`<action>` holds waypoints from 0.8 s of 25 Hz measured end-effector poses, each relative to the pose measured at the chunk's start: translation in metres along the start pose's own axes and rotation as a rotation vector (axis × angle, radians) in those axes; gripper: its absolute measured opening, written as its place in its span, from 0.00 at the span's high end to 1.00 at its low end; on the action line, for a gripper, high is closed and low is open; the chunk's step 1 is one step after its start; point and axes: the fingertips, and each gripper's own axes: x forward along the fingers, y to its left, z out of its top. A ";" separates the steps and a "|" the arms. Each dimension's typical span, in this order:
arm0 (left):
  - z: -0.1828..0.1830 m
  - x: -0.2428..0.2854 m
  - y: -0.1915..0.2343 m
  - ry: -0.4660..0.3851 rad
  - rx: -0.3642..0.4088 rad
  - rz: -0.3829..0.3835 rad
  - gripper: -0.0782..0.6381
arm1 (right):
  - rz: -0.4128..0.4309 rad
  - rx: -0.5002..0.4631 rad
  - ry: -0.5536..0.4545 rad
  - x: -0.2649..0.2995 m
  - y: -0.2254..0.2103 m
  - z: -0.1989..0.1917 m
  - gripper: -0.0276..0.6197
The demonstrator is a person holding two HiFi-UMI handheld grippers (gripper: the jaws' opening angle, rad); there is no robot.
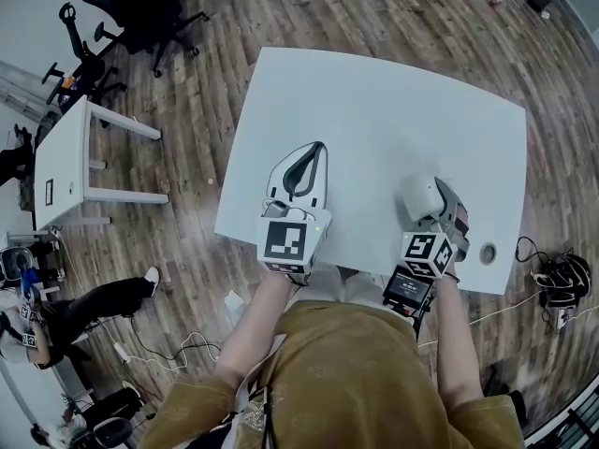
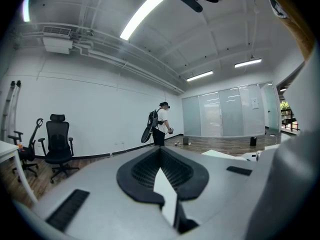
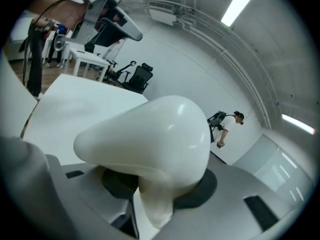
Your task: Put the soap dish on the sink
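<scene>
Transport is the step we judge to be in hand: the soap dish (image 1: 417, 193), a smooth white rounded piece, sits clamped in the right claw (image 1: 435, 206), whose dark pads press on a narrow lower part of it while the broad body bulges out above the jaws. We see it over the near right part of the white desk (image 1: 393, 110), close to the front edge and not far from a small round hole (image 1: 488, 252) in the top. Whether the dish touches the desk we cannot tell.

Our left claw (image 1: 316, 153) lies low over the desk to the left, well apart from the dish, its jaws together at the tips with nothing between them.

No sink shows in any view, so we judge the placing not yet done. The next move calls for a firm hold, the dish brought level to wherever the sink stands, and the jaws parted only once its base rests flat. A smooth, rounded body like this could slip if the grip loosens early.
</scene>
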 end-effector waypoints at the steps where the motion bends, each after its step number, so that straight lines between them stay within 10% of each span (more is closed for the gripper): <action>1: 0.000 0.000 -0.001 0.002 -0.001 0.001 0.88 | 0.002 -0.040 0.009 0.002 0.002 -0.003 0.69; 20: -0.010 -0.005 0.019 0.027 -0.016 0.053 0.88 | 0.012 -0.348 0.078 0.035 0.033 -0.021 0.69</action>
